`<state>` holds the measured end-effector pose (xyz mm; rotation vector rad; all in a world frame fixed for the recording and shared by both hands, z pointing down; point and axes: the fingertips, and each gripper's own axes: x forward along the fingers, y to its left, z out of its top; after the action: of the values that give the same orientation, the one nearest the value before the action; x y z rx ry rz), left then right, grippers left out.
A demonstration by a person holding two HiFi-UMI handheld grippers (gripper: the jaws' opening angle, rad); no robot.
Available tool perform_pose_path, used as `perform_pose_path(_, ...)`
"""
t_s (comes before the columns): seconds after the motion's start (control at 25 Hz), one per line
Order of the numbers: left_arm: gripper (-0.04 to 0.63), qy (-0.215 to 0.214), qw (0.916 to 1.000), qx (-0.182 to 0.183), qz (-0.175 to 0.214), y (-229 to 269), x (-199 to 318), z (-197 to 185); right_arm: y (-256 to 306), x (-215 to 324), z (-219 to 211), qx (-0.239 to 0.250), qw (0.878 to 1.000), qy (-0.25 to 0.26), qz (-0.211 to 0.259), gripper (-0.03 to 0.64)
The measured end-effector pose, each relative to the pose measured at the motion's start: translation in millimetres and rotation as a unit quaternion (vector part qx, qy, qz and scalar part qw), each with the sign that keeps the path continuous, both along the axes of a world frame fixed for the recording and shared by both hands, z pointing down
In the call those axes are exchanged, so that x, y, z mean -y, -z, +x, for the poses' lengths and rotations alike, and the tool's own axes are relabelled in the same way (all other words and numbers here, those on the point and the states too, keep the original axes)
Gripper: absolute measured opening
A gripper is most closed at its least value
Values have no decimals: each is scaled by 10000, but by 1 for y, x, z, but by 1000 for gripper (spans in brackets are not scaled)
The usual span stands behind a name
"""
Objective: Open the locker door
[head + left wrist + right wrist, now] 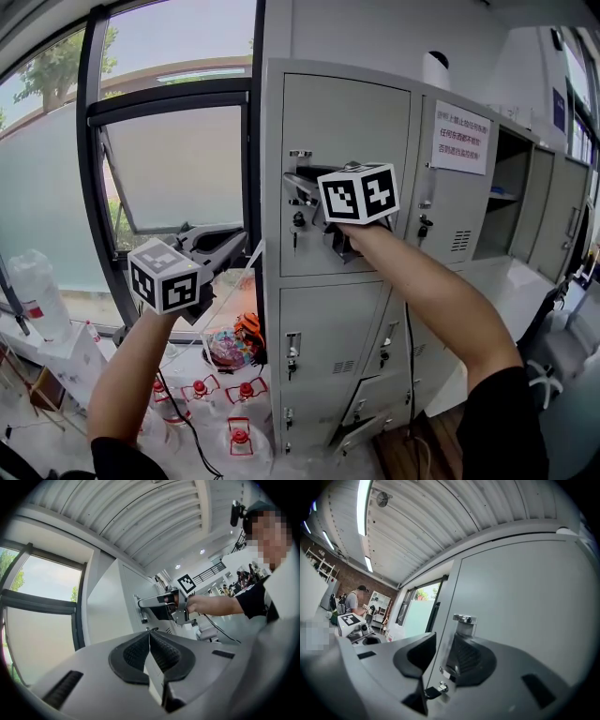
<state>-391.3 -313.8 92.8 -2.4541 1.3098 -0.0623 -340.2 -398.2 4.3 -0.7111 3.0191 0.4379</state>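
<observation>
The locker door (pixel 347 141) is the top left one in the grey bank of lockers, and it sits shut and flush with its frame. Its handle (pixel 461 637) is near the door's left edge, about halfway down. It is a narrow metal strip with a bright chrome cap, and its long axis runs straight up and down. A small key (pixel 432 692) sticks out just below it.

The right gripper (pixel 443 654) is the one at work, reaching in roughly level. Its fingers (pixel 417 653) are spread on either side of the handle. The handle lies close against the far finger, and daylight shows between it and the near one, so I would not call it pinched yet. The handle lies dead ahead between the fingers, so closing them should catch it. The pull would then come outward, toward the person. With the handle on the left edge, I would guess the hinges are on the right.

The left gripper (pixel 220 246) hangs well off to the left by the window, nowhere near the door. Its fingers (pixel 136 652) are pressed together on nothing.

The door itself is plain painted sheet metal, unmarked. The neighbouring door carries a paper notice (pixel 459 137).
</observation>
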Motion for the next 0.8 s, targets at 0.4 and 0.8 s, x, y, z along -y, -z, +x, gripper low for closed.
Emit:
perform_pose_path(0.4, 17, -221, 9997, -44, 91, 4, -8, 13, 4, 12, 1, 258, 9968, -276, -699, 46)
perform_pose_path(0.8, 17, -180, 9998, -112, 55, 0, -24, 7, 4, 9, 4, 287, 9963, -111, -798, 32)
